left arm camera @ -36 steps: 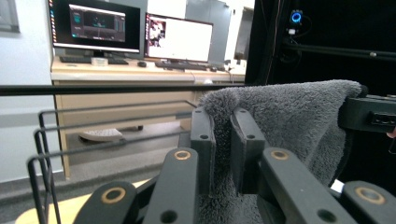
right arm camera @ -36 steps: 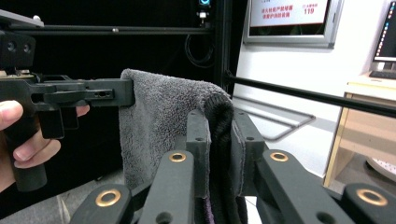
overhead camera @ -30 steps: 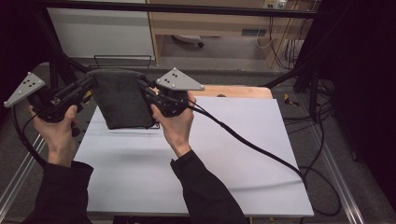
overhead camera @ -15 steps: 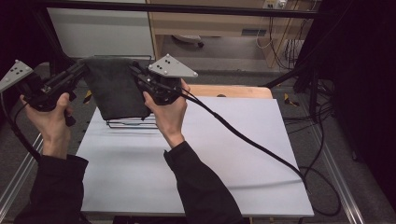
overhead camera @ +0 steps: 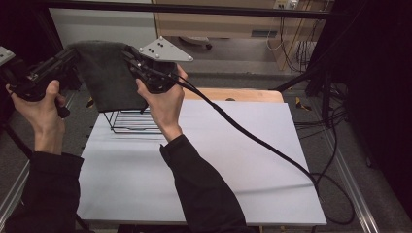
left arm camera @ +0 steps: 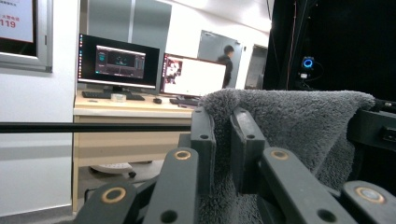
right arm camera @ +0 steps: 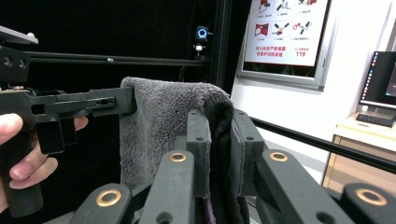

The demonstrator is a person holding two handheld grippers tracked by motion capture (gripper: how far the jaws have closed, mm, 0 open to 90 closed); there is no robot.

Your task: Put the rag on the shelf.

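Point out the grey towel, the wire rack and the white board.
grey towel (overhead camera: 109, 80): high view, middle of the hanging cloth.
wire rack (overhead camera: 131, 124): high view, its black wires below the towel.
white board (overhead camera: 243, 160): high view, a bare part of its top.

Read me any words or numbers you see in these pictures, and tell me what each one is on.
"119": red digits on the wall poster in the right gripper view, and again at the poster's corner in the left gripper view.
The poster's other lines: too small to read.
Text on the computer monitors: too blurred to read.
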